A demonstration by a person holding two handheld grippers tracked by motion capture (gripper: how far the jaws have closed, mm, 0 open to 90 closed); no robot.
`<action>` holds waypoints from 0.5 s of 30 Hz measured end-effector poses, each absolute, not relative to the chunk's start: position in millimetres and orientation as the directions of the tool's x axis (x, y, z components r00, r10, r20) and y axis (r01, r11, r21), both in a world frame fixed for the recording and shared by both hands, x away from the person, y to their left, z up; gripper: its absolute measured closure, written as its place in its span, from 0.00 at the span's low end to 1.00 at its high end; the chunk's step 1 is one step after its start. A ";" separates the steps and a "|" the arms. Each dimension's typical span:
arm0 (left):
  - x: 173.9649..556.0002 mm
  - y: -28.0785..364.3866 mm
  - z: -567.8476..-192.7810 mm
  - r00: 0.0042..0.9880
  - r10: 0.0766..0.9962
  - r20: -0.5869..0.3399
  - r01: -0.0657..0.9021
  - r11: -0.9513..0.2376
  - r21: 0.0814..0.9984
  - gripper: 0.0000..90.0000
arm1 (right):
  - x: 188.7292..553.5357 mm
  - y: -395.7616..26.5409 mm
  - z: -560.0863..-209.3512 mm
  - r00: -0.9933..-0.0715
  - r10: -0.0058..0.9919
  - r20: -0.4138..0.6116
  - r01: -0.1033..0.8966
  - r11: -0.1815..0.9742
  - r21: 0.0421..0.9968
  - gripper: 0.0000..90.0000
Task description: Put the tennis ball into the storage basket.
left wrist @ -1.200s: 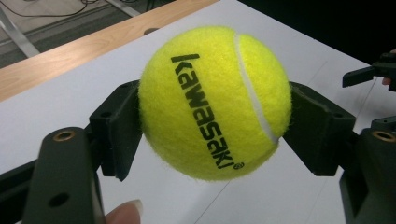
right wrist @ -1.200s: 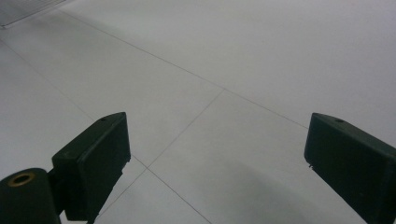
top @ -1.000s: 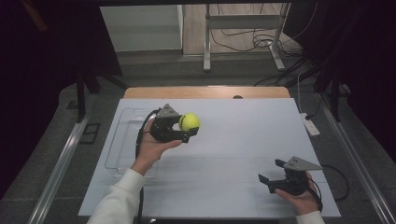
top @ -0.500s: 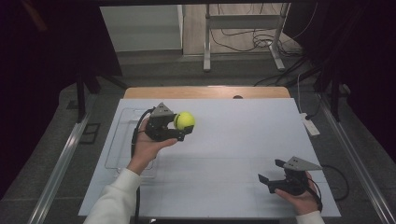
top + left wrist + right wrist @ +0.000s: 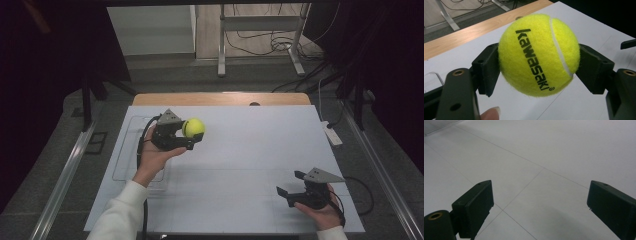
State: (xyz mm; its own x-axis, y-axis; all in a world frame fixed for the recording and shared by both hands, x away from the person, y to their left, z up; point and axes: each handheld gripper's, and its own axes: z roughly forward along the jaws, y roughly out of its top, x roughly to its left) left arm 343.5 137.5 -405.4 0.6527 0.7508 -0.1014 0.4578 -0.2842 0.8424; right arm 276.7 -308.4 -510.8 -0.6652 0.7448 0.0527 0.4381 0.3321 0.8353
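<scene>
Tennis ball pinched in my left gripper, lifted above the white sheet.

My left gripper [image 5: 192, 136] has both black pads pressed against opposite sides of the yellow tennis ball [image 5: 193, 128]; in the left gripper view the ball [image 5: 539, 55] sits squarely between the jaws, its black "kawasaki" lettering facing the camera, and I see a fingertip at the bottom edge. The ball hangs clear of the white table sheet [image 5: 250, 150], just beside the clear tray [image 5: 131, 150] that lies on the sheet's left part. My right gripper [image 5: 289, 184] rests well apart from the ball, toward the sheet's near right corner, jaws spread wide with nothing between them; in the right gripper view [image 5: 539, 205] bare sheet with thin lines shows between the pads.
</scene>
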 end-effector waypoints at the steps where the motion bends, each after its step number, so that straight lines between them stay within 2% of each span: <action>1: 343.5 137.9 -405.5 0.651 0.752 -0.102 0.458 -0.283 0.843 0.29 | 276.7 -308.4 -510.8 -0.665 0.745 0.052 0.438 0.332 0.835 0.08; 15: 341.7 149.6 -408.8 0.629 0.771 -0.101 0.462 -0.267 0.846 0.29 | 276.7 -308.2 -511.1 -0.665 0.745 0.051 0.439 0.334 0.834 0.08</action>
